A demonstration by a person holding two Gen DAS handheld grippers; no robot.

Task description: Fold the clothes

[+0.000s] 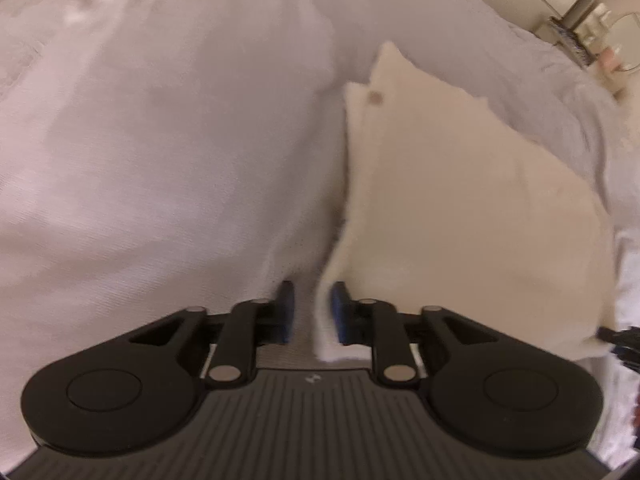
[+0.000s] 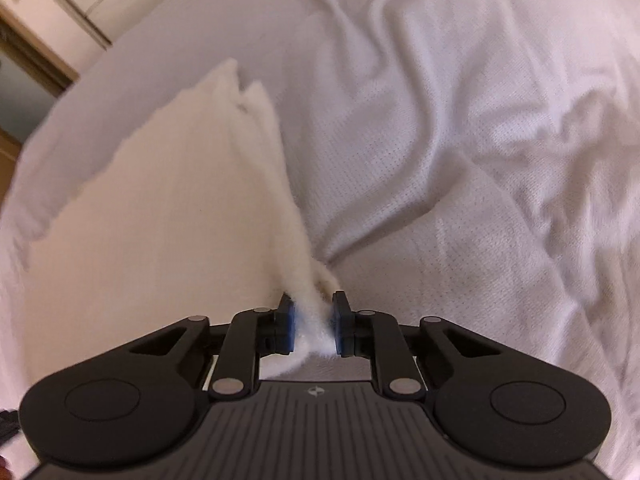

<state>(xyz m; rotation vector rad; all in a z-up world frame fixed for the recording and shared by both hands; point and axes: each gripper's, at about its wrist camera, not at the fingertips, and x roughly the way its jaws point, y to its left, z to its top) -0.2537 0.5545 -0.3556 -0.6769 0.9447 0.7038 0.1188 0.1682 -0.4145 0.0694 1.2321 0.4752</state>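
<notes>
A cream fuzzy garment (image 1: 460, 208) with a round button (image 1: 375, 98) lies over a white bed sheet (image 1: 160, 140). In the left wrist view its near edge runs down between the blue pads of my left gripper (image 1: 313, 312). That edge rests against the right pad, and a gap shows beside the left pad, so the jaws stand open. In the right wrist view the same garment (image 2: 160, 208) stretches away to the left. A bunched corner of it is pinched between the pads of my right gripper (image 2: 313, 320), which is shut on it.
The rumpled white sheet (image 2: 480, 140) has deep folds to the right of the garment. Beige cabinets (image 2: 60, 12) stand beyond the bed's far edge. Small items sit on a ledge (image 1: 600, 48) at the upper right. A dark object (image 1: 624, 340) pokes in at the right edge.
</notes>
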